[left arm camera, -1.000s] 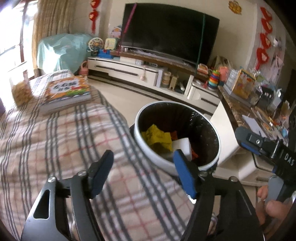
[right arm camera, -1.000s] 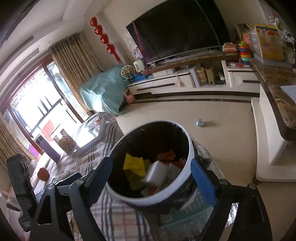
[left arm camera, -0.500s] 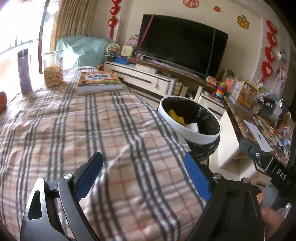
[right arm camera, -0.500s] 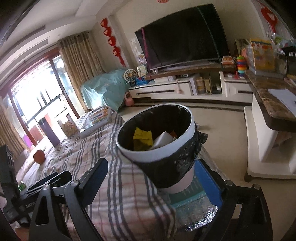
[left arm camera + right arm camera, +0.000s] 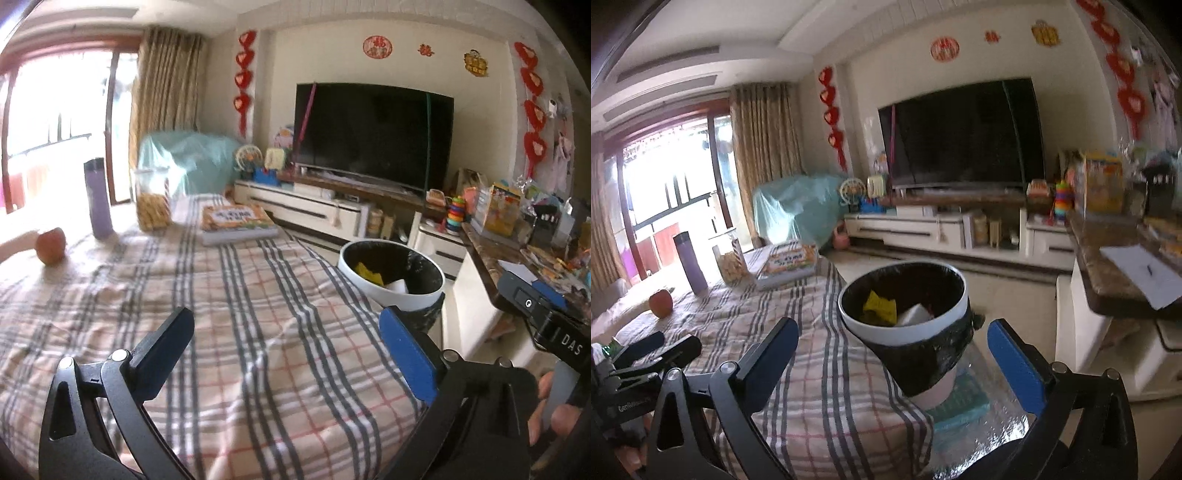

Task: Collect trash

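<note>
Worktop: I see the big worktop under a beige cloth checked in grey and red (image 5: 258,332); it carries no loose scrap I can make out, so my main risk is hunting for trash that is not there and snagging the cloth's folds instead.
Bin: the round white waste bin with a black liner (image 5: 905,332) stands just beside the worktop's corner; in it lie a crumpled yellow wrapper (image 5: 881,304) and a white paper piece (image 5: 914,315). I judge a careless swing of either tool could tip it.
Book: a thick picture book with an orange cover (image 5: 236,221) lies at the far edge; it is not trash, and I must not take it for such.
Jar: a clear plastic jar of yellow snacks (image 5: 152,201) stands upright near the book; a knock could topple it.
Bottle: a tall purple flask (image 5: 98,199) stands beside the jar, the likeliest thing to fall.
Apple: a red apple (image 5: 51,245) rests on the cloth and could roll off.
Left hand-held gripper (image 5: 288,350): fingers spread wide, holding nothing.
Right hand-held gripper (image 5: 897,354): spread too, empty, hovering near the bin.
</note>
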A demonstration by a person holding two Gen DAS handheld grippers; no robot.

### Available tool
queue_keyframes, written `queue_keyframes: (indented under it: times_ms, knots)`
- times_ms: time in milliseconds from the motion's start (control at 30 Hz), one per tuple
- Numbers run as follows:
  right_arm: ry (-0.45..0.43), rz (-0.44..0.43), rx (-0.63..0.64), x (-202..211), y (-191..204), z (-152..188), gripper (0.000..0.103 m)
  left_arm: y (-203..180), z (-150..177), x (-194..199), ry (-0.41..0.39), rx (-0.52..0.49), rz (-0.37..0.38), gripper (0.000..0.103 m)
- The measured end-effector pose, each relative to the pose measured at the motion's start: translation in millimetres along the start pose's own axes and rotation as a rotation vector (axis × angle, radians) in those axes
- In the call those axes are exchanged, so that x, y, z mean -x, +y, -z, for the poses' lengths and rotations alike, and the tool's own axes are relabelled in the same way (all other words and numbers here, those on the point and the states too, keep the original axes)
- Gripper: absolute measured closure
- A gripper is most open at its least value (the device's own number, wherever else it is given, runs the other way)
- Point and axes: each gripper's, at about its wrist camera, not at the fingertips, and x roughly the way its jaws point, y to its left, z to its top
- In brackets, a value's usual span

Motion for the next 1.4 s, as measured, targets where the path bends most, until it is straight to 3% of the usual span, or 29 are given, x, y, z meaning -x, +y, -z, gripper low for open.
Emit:
queue_keyframes:
  times_ms: [400, 1400]
  knots:
    - [-0.023, 0.022, 0.02, 1.8, 5.9, 38.2, 0.0, 0.1, 26.5, 7.0, -0.014, -0.06, -0.056, 0.0]
    - [-0.051, -0.004, 0.026, 7.6, 14.4, 48.1, 0.0, 0.0, 34.5, 20.3, -0.062, -0.067, -0.088, 0.0]
